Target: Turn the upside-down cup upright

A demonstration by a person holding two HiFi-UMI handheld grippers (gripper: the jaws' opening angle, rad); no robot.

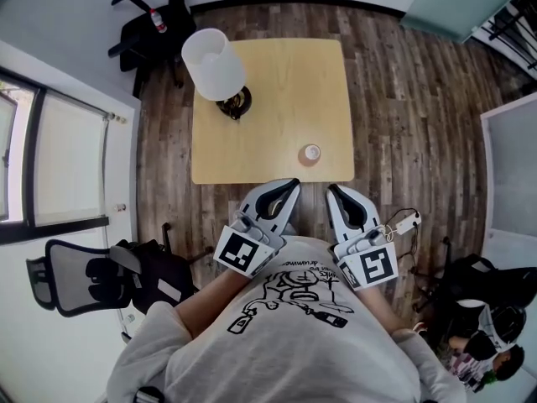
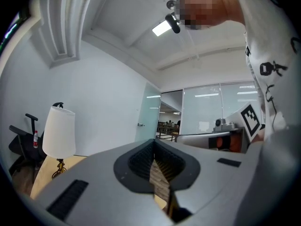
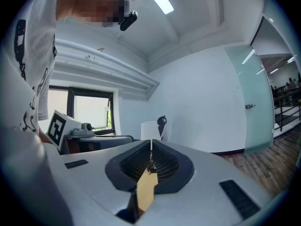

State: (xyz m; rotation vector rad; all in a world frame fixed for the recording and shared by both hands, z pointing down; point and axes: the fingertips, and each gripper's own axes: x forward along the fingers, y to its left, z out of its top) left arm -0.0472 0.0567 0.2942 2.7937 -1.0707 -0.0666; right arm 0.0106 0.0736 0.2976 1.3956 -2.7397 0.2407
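The left gripper [image 1: 290, 185] and right gripper [image 1: 332, 191] are both clenched tight on nothing, side by side at the near edge of the table [image 1: 281, 99]. The cup [image 1: 311, 153] stands on the table just ahead of the fingertips, between the two, untouched; a lamp [image 1: 213, 63] stands well beyond the left tips

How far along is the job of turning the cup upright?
Nothing looks done yet. The cup sits alone near the front edge of the table, too small to tell which way up. In hand: nothing. The left gripper and right gripper are both shut and empty, not touching it. Left: reach the cup, grip it, turn it over.
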